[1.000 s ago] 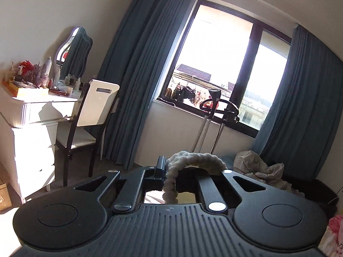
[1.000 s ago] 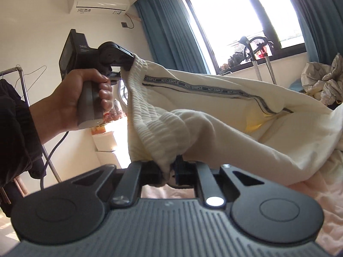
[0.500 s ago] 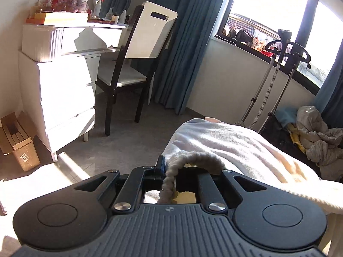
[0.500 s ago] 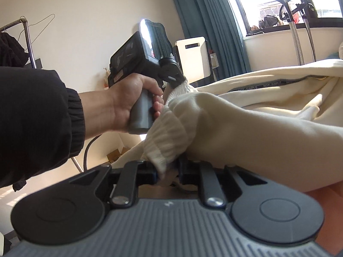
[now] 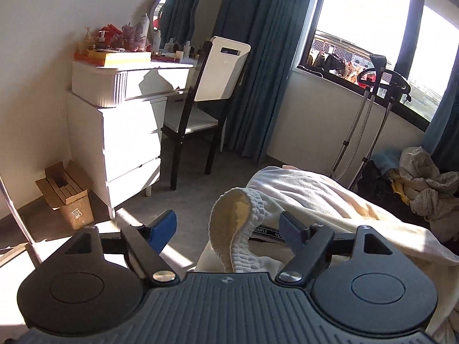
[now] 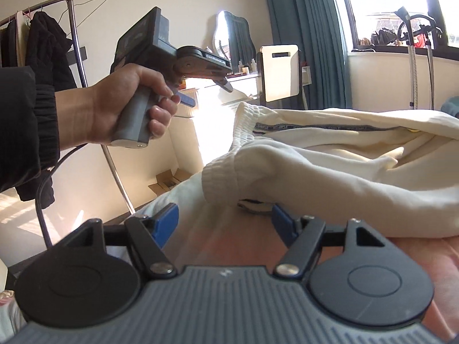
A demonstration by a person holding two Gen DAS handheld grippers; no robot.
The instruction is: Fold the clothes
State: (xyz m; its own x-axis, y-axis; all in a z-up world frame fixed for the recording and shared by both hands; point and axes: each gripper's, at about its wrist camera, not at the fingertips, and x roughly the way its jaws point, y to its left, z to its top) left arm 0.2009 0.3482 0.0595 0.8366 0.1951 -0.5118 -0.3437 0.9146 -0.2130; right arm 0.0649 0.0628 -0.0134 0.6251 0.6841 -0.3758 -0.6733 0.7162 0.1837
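Cream sweatshirt (image 5: pixel 330 197) spread across the bed, filling the left wrist view from 6 toward 3 o'clock, ribbed hem (image 5: pixel 238 229) curled upright between the blue pads of the left gripper (image 5: pixel 228 229), jaws spread wide and gripping nothing. Seen from the right wrist camera: same left gripper (image 6: pixel 206 91) at 10 o'clock, raised above the garment in a hand (image 6: pixel 120 109) wrapped round its grey handle, black sleeve (image 6: pixel 25 126) at the far left edge. Right gripper (image 6: pixel 225 219) at 6 o'clock, likewise opened wide, ribbed cuff (image 6: pixel 221 180) lying just beyond its pads, untouched by either. Pink bed cover (image 6: pixel 416 246) under the garment at 4 o'clock. In the background of the left view: white dresser (image 5: pixel 120 132) at 9 o'clock, chair (image 5: pixel 209 97) beside it, cardboard box (image 5: pixel 66 195) on the floor at 8 o'clock, garment steamer (image 5: pixel 373 109) under the window at 2 o'clock.
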